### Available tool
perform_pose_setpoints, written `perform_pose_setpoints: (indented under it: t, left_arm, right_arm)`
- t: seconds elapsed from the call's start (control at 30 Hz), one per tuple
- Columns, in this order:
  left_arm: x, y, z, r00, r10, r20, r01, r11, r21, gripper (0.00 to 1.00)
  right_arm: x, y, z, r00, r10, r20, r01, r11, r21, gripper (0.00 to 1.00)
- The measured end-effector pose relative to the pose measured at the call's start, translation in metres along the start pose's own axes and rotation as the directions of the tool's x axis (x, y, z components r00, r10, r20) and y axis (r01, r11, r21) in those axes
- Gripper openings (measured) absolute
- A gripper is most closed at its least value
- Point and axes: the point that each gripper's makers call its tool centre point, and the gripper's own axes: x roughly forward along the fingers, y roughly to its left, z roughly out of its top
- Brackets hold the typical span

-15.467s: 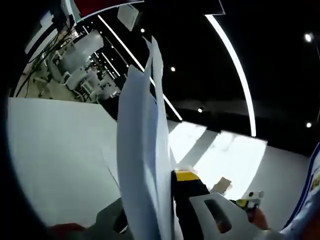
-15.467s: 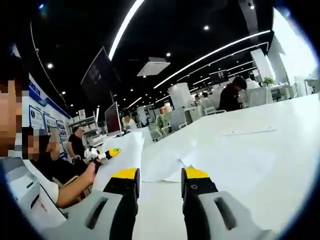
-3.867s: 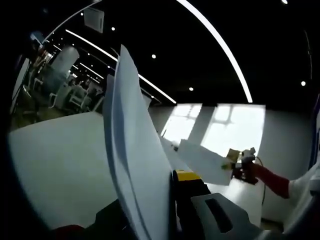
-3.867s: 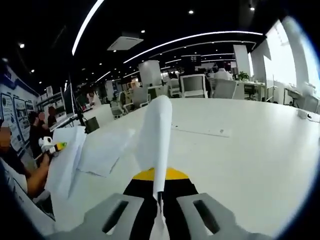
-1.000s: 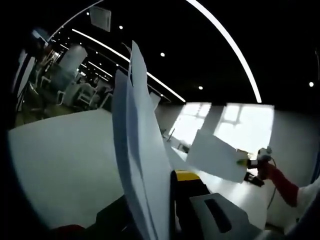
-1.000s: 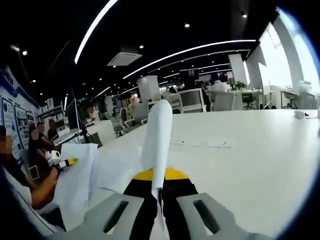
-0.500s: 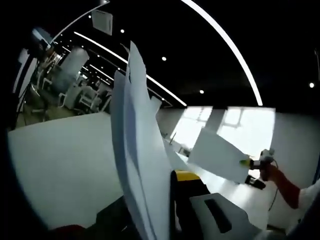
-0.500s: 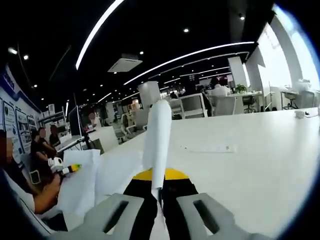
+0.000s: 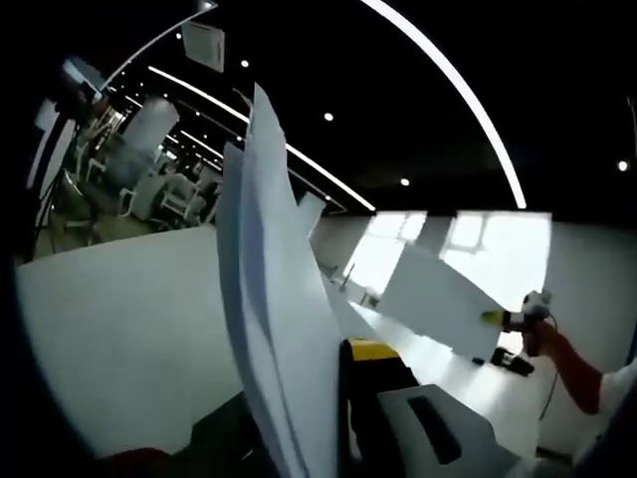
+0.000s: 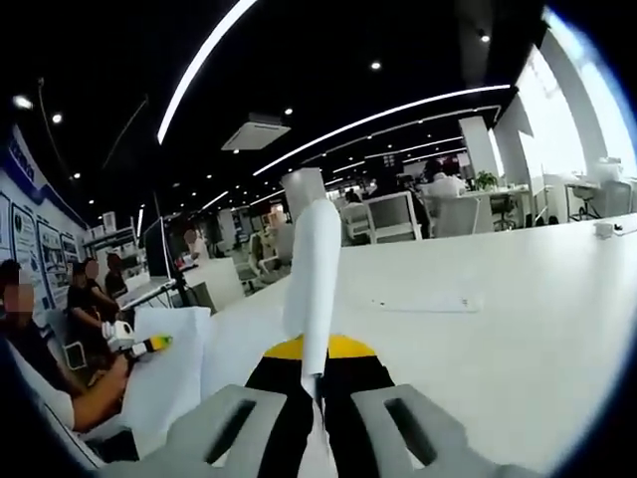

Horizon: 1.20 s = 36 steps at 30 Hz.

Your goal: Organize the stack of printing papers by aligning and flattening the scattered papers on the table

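Observation:
In the left gripper view my left gripper (image 9: 320, 398) is shut on an upright bundle of white printing papers (image 9: 274, 299) that rises from between its jaws. To the right of it the right gripper (image 9: 523, 314) holds up a single white sheet (image 9: 438, 311) above the white table (image 9: 119, 329). In the right gripper view my right gripper (image 10: 311, 383) is shut on that sheet (image 10: 314, 269), seen edge-on and curled. At the left the left gripper (image 10: 139, 346) holds the paper bundle (image 10: 164, 383), in a person's hand. More white paper (image 10: 239, 334) lies on the table (image 10: 498, 319) behind the bundle.
One flat sheet (image 10: 423, 302) lies far out on the table. White office chairs (image 10: 393, 217) and desks stand beyond the table's far edge. Several people (image 10: 85, 289) sit at the left. Chairs (image 9: 149, 194) also stand past the table in the left gripper view.
The right gripper has lifted its sheet slightly and drifted right in the left gripper view. The paper bundle stays gripped and upright. Both cameras shifted a little.

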Motion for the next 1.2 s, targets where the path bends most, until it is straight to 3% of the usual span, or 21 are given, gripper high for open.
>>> perform_pose_setpoints:
  t: [0.7, 1.2]
  left_arm:
    - [-0.001, 0.005, 0.006, 1.0, 0.019, 0.013, -0.019, 1.0, 0.006, 0.07]
    - [-0.003, 0.004, 0.005, 1.0, 0.021, 0.014, -0.021, 1.0, 0.005, 0.07]
  right_arm:
    - [0.01, 0.03, 0.017, 0.998, 0.059, 0.019, -0.059, 0.998, -0.006, 0.0]
    - [0.014, 0.044, 0.011, 0.996, 0.088, 0.014, -0.088, 0.996, 0.004, 0.0]
